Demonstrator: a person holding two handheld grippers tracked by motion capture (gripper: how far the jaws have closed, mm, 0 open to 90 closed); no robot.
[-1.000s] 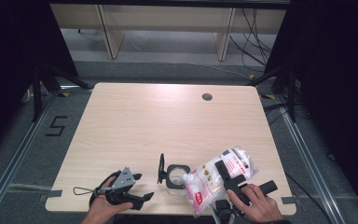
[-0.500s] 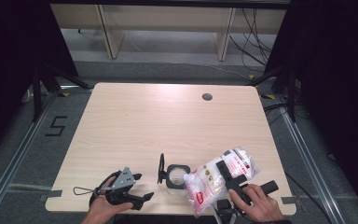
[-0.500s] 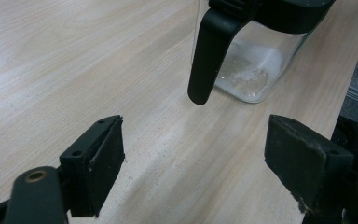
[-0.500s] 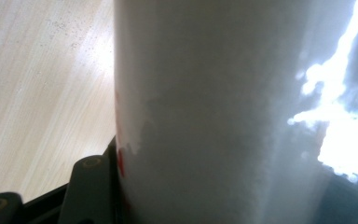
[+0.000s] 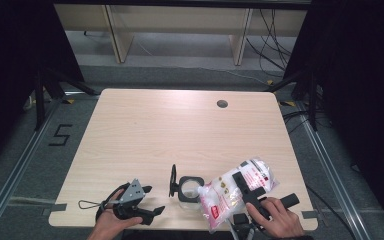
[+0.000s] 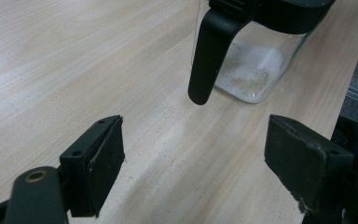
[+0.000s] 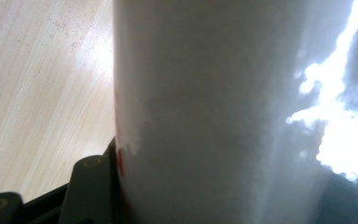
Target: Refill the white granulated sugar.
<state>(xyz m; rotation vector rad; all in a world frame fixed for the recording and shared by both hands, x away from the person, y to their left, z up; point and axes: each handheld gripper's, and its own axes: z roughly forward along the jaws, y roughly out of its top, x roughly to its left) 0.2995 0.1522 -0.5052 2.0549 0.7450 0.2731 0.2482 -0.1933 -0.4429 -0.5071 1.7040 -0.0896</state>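
A clear plastic bag of white powder (image 5: pixel 230 192) with red print lies tilted near the table's front edge, its lower end beside a small glass jar (image 5: pixel 189 189). My right gripper (image 5: pixel 247 184) is shut on the bag; in the right gripper view the bag (image 7: pixel 214 116) presses against the left pad (image 7: pixel 93 186). The jar (image 6: pixel 256 70) has a black rim, a little white powder at its bottom, and its black lid (image 5: pixel 172 180) stands flipped open to the left. My left gripper (image 5: pixel 152 200) rests left of the jar, open and holding nothing (image 6: pixel 196 163).
The light wooden table (image 5: pixel 145 130) has a round cable hole (image 5: pixel 222 104) at the back right. A person's hands come in from the front edge. Dark stands and floor rails flank the table, with shelving behind it.
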